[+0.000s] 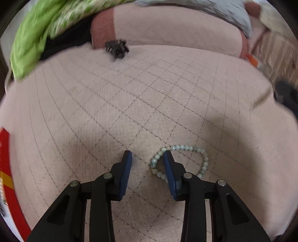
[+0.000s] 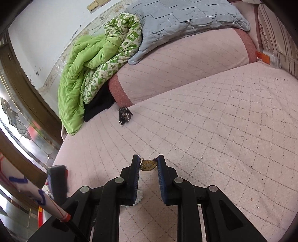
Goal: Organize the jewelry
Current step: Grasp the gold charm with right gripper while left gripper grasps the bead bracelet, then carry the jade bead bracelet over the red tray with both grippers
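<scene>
A pale green bead bracelet (image 1: pixel 202 156) lies on the pink quilted cushion (image 1: pixel 149 96). My left gripper (image 1: pixel 148 155) is open just above it; the right finger (image 1: pixel 168 163) stands inside the bracelet's loop, over its left side. My right gripper (image 2: pixel 148 162) is shut on a small gold oval pendant (image 2: pixel 148 164), held between the blue pads a little above the cushion (image 2: pixel 223 139). A pale beaded piece (image 2: pixel 139 199) lies under the right gripper, mostly hidden. A dark hair claw (image 1: pixel 117 48) lies at the cushion's back, also in the right wrist view (image 2: pixel 125 115).
A green quilt (image 2: pixel 89 61) and a grey-blue pillow (image 2: pixel 182 16) are piled on the backrest. A red box edge (image 1: pixel 7 186) is at the left. My other gripper's tip (image 2: pixel 56 178) shows at lower left. An orange-labelled bottle (image 2: pixel 268 57) lies at the far right.
</scene>
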Demonstrator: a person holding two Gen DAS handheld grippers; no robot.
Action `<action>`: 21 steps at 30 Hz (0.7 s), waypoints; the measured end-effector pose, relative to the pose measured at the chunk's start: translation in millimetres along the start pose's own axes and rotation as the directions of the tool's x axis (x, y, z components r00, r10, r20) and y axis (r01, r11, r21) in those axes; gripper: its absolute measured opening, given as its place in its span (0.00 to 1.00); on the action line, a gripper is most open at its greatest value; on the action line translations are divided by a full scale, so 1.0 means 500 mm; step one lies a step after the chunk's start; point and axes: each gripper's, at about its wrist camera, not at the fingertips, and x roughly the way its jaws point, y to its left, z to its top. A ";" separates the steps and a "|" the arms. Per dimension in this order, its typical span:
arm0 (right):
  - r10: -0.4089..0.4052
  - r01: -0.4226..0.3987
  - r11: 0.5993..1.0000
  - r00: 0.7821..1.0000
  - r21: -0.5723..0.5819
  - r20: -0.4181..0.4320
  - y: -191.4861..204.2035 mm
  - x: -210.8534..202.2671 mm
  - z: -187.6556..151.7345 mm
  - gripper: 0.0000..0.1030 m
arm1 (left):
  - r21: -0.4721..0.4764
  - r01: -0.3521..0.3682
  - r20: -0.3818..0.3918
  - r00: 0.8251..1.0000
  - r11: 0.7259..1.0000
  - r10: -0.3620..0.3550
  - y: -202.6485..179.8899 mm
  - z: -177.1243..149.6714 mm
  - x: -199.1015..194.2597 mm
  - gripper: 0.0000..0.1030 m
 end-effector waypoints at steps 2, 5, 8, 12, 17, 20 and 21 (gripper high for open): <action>0.004 -0.004 1.000 1.000 -0.002 0.002 0.002 0.001 0.002 0.20 | 0.042 -0.014 0.032 0.999 0.999 0.012 -0.012 -0.022 -0.011 0.21; 0.011 -0.011 1.000 1.000 -0.004 0.002 0.007 0.002 0.002 0.20 | 0.043 0.015 0.037 0.999 0.999 -0.016 -0.006 -0.041 -0.026 0.05; 0.012 -0.012 1.000 1.000 -0.003 0.006 0.006 -0.002 0.000 0.20 | 0.042 0.043 0.044 0.998 0.998 -0.045 0.008 -0.064 -0.045 0.05; 0.013 -0.013 1.000 1.000 -0.012 0.008 0.011 -0.005 -0.003 0.20 | -0.007 0.132 0.070 0.989 0.991 -0.131 0.043 -0.092 -0.085 0.05; 0.027 -0.027 0.999 1.000 -0.043 -0.002 0.035 0.000 -0.014 0.20 | -0.060 0.188 0.168 0.970 0.980 -0.176 0.086 -0.100 -0.153 0.05; 0.043 -0.044 0.997 0.999 -0.067 -0.013 0.055 0.007 -0.023 0.20 | -0.071 0.200 0.221 0.959 0.977 -0.180 0.105 -0.090 -0.181 0.05; 0.053 -0.055 0.995 0.998 -0.078 -0.017 0.063 0.010 -0.025 0.20 | -0.071 0.194 0.231 0.957 0.978 -0.173 0.107 -0.086 -0.185 0.05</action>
